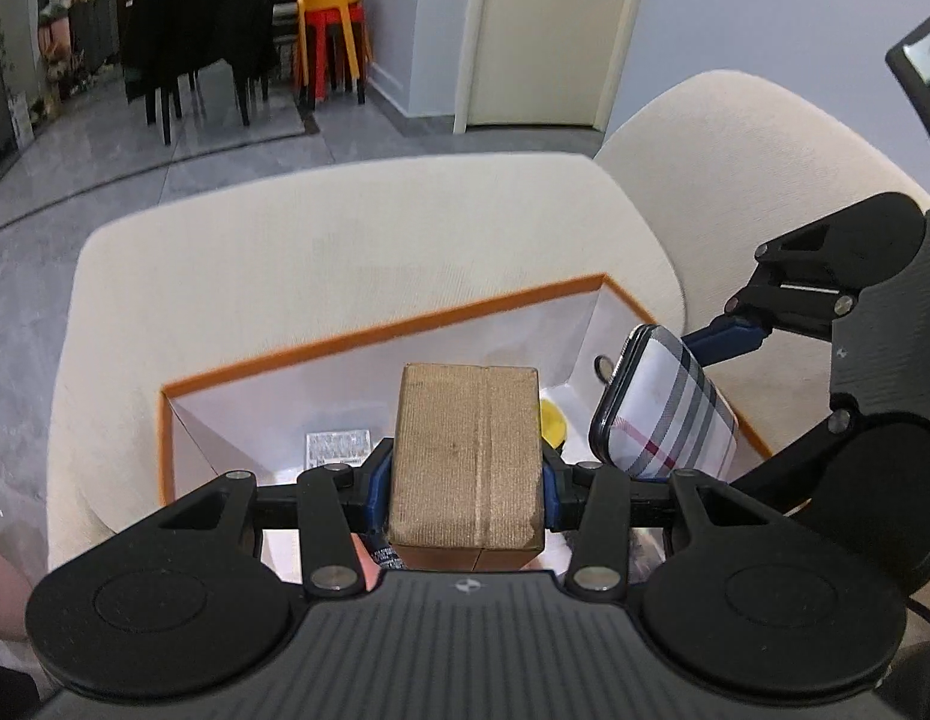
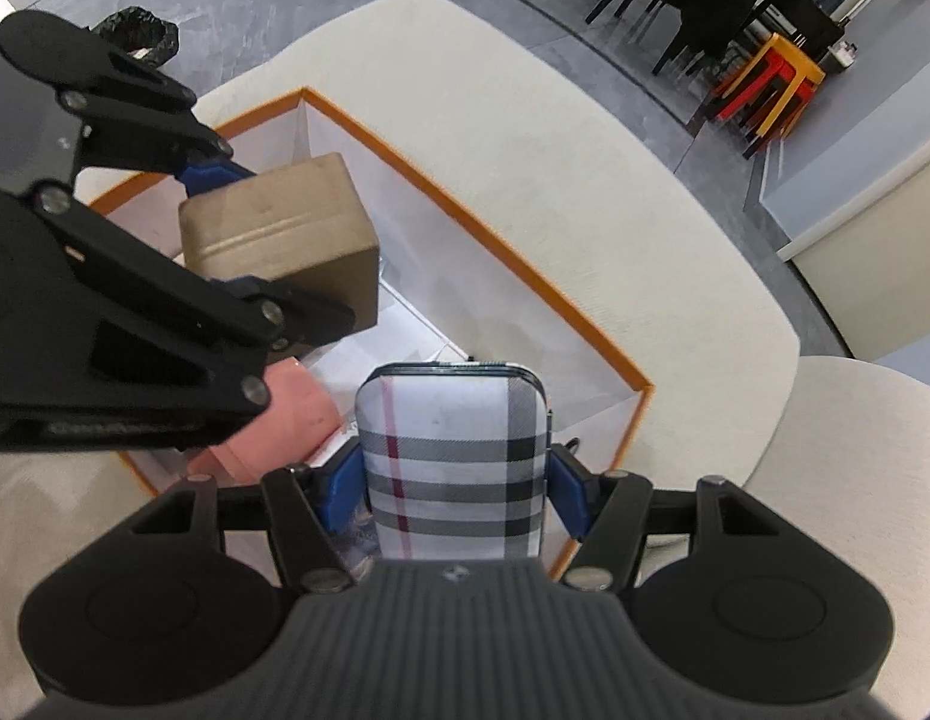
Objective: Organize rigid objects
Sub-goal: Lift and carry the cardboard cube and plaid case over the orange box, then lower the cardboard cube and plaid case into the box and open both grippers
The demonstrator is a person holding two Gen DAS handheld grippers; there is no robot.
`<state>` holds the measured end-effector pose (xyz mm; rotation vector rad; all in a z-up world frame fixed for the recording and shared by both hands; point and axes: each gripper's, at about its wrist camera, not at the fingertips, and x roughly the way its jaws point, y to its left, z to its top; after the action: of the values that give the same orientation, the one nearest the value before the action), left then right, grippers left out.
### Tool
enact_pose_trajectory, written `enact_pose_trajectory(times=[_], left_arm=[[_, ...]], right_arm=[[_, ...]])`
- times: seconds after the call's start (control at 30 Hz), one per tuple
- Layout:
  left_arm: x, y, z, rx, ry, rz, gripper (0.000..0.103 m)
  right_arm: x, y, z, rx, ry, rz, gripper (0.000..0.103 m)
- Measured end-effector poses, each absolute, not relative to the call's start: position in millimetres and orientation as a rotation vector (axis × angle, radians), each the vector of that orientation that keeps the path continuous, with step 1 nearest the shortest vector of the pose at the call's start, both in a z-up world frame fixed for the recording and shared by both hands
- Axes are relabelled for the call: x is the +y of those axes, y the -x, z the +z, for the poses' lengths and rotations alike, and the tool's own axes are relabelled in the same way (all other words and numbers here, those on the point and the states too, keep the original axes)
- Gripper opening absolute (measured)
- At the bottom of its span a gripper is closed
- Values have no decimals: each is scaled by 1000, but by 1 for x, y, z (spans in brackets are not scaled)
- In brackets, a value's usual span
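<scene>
My left gripper [image 1: 462,480] is shut on a gold-brown box [image 1: 465,450] and holds it above an open white storage box with an orange rim [image 1: 369,336]. My right gripper [image 2: 456,492] is shut on a plaid hard case [image 2: 459,468] over the right part of the same storage box [image 2: 465,222]. The plaid case [image 1: 663,408] shows at the right in the left wrist view. The gold-brown box [image 2: 279,234] shows at the left in the right wrist view, gripped by the left gripper [image 2: 237,228].
The storage box sits on a cream sofa cushion [image 1: 345,252]. Inside lie a yellow object [image 1: 552,420], a small printed packet [image 1: 339,447] and a pink item [image 2: 279,426]. Black chairs and orange and red stools [image 1: 333,30] stand beyond on the grey floor.
</scene>
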<state>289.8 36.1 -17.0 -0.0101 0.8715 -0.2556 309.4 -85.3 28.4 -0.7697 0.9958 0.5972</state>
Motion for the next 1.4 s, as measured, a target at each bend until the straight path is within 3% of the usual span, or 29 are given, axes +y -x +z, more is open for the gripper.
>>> enact_pose_trajectory(times=[0.67,1.4], left_arm=[[32,-329,-61,1003,9,-235,51],[29,-364,-88,1142,31,-209,51]], right_arm=[[-74,-347,-26,1134,779,572,63],[-67,-366,-45,1190,781,533,63]])
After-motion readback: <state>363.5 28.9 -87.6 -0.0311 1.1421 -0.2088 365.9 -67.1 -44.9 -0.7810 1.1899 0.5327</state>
